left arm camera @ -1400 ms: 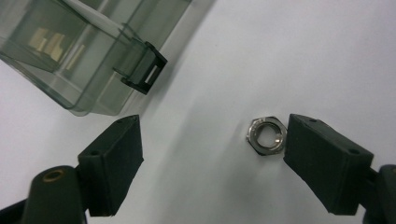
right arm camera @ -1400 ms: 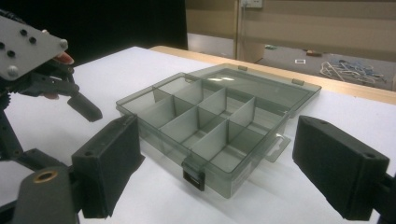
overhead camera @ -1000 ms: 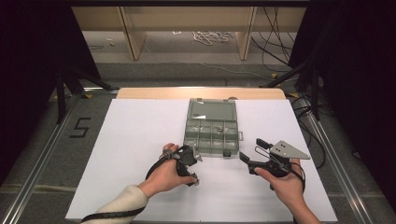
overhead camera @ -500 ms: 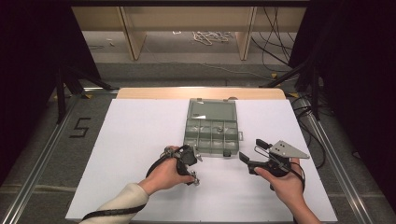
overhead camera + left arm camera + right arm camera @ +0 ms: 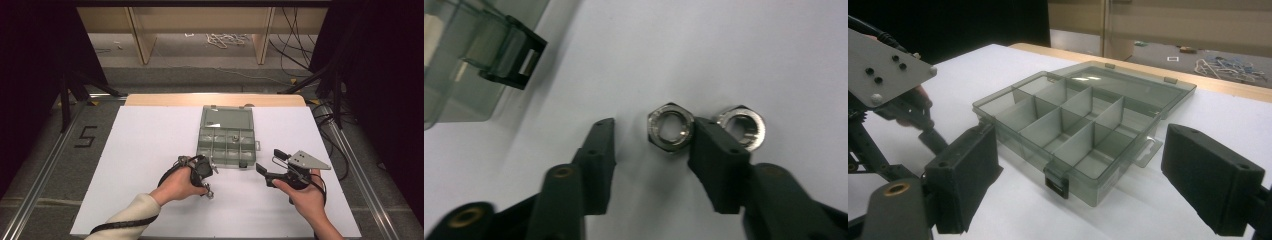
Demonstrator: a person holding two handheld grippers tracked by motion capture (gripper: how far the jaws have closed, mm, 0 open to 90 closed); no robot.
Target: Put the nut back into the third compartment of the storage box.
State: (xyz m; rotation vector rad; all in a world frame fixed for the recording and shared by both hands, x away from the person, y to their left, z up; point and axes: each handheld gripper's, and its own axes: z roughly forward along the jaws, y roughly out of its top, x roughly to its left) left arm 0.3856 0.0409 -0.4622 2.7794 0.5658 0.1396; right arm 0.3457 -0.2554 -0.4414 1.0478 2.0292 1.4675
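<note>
Two steel hex nuts lie side by side on the white table. One nut point(image 5: 670, 127) sits between the jaws of my left gripper point(image 5: 655, 135), which have just been closing. The right pad point(image 5: 714, 155) touches it and the left pad stands a gap away. The other nut point(image 5: 741, 127) lies just outside the right jaw. From above, the left gripper point(image 5: 207, 186) points down at the table just in front of a clear grey compartment box point(image 5: 227, 135) with its lid open. My right gripper point(image 5: 272, 164) stands open to the right of the box, nothing between its pads point(image 5: 965, 175).
The box point(image 5: 1073, 115) has several bare compartments and a black latch point(image 5: 1055, 184) on its near wall. A corner of it with a latch point(image 5: 506, 50) lies close to the left gripper. White table surface point(image 5: 145, 150) stretches left of the box, with floor and cables beyond the far edge.
In the high view both hands and the box stand where they were. The narrowing of the left jaws is too small to make out there.
</note>
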